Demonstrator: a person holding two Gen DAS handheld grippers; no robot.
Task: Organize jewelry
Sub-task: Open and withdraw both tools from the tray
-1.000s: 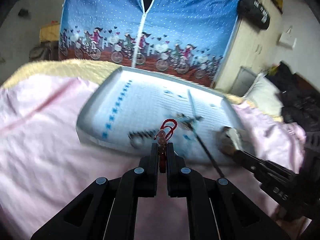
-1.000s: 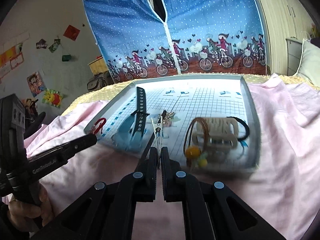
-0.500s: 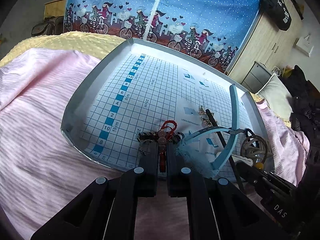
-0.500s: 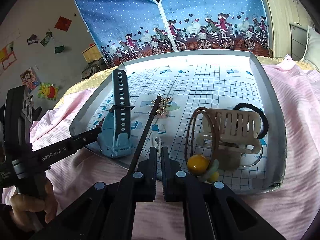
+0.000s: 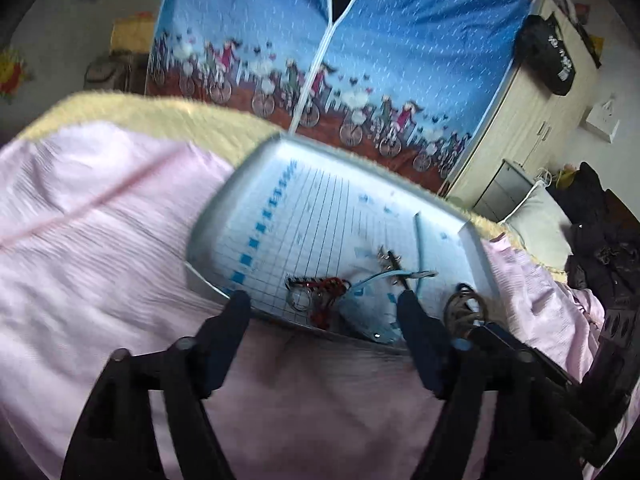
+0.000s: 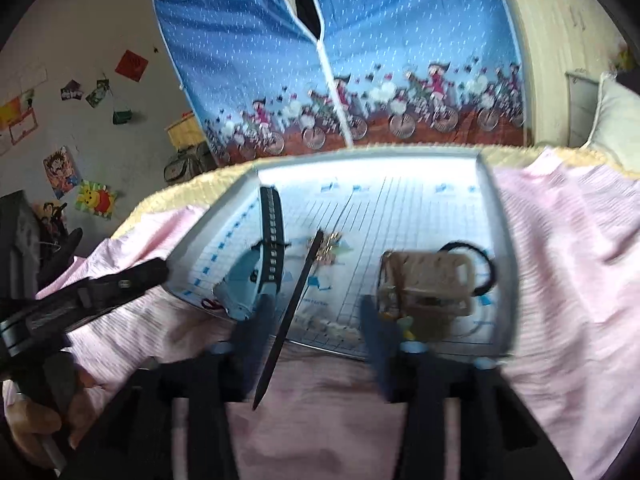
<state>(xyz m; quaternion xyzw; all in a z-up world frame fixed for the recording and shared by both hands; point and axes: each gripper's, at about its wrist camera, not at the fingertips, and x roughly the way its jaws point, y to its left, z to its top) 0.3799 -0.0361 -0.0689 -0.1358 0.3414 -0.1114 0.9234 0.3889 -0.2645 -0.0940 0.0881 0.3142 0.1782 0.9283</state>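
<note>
The left gripper [image 5: 324, 304] has its fingers spread wide and empty at the near edge of the tray [image 5: 208, 216]. On the tray just ahead lies the red beaded bracelet [image 5: 326, 290], beside a blue watch [image 6: 250, 280]. Further right, a black stick [image 6: 294, 304] leans over the tray's edge between the right gripper's [image 6: 318, 316] spread fingers; a beige hair clip [image 6: 434, 280] sits rightmost.
</note>
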